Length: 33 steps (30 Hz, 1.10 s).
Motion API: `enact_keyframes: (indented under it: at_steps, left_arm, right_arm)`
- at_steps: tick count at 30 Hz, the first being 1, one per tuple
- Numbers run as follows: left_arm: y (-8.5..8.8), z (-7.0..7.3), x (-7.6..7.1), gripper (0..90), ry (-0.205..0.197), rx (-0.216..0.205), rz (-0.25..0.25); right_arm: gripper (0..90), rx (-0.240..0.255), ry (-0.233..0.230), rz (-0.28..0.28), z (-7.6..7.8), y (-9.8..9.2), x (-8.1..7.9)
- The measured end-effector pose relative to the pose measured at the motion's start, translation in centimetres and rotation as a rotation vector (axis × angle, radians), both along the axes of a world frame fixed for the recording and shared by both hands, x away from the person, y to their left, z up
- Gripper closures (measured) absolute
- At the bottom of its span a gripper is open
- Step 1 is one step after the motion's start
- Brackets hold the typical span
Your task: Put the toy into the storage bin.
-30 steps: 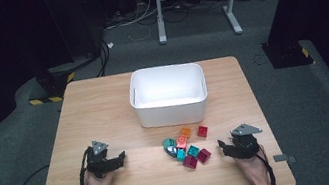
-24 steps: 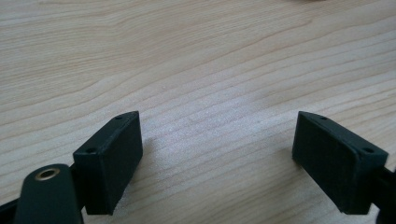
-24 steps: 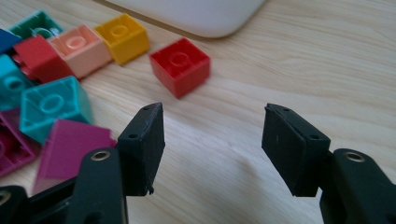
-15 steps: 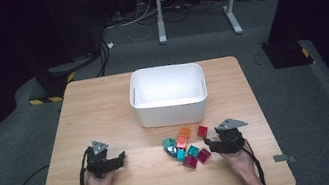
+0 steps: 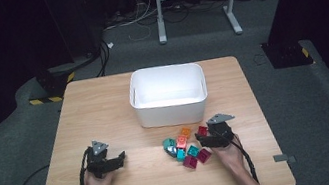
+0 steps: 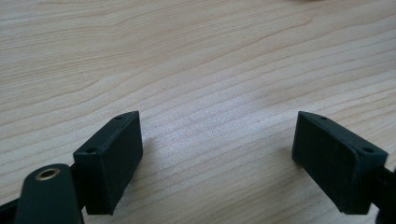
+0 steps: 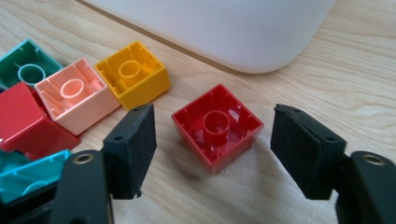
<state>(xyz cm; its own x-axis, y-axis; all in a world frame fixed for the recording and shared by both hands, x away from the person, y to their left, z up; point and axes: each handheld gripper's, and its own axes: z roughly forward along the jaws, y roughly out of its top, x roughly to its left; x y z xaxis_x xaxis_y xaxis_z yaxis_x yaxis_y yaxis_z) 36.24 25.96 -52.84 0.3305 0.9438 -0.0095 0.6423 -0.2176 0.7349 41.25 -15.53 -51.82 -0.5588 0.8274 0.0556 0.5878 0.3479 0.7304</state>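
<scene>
Over the last second the right gripper (image 5: 204, 141) moves in from the table's right edge toward the cluster of toy blocks (image 5: 186, 147), and it now sits at the cluster's right side with its jaws spread wide on either side of a red block (image 7: 217, 126), not yet touching it. That red block lies open side up on the wooden table (image 5: 104, 107), just in front of the white bin (image 5: 171, 116) and a little apart from a yellow block (image 7: 132, 73) and a pink block (image 7: 77, 100), which sit close together with a green block (image 7: 23, 65) behind them. The approach suggests a grasp is next: with the block centred between the jaws, closing them should secure it for a lift toward the bin. The left gripper (image 5: 114, 162) has held its place at the table's left front; in its own view the 2 jaws stand released over bare wood, with nothing between them. The white bin stands at the table's middle, beyond the blocks, and its visible interior looks empty, so sorting appears to be at its start, with all the blocks on the tabletop.
</scene>
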Motion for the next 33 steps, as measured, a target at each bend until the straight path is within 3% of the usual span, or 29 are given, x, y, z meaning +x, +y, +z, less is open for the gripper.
enact_keyframes:
  at_steps: [9, 20, 27, 33]
  left_arm:
    - [0.0, 0.0, 0.0, 16.4, 0.0, 0.0, 0.0]
    - [0.0, 0.0, 0.0, 16.4, 0.001, 0.002, -0.001]
    - [0.0, 0.0, 0.0, 16.5, 0.0, 0.002, -0.001]
    - [0.0, 0.0, 0.0, 16.5, 0.0, 0.001, -0.002]
  right_arm:
    - [47.3, -0.044, -0.015, 0.001, -0.3, 0.3, -0.1]
    - [47.8, -0.034, -0.006, 0.025, 0.1, -0.2, -0.2]
    - [47.8, 0.0, -0.023, 0.057, 1.4, -0.7, -1.1]
    - [47.7, 0.001, -0.026, 0.082, 2.8, -1.4, -1.7]
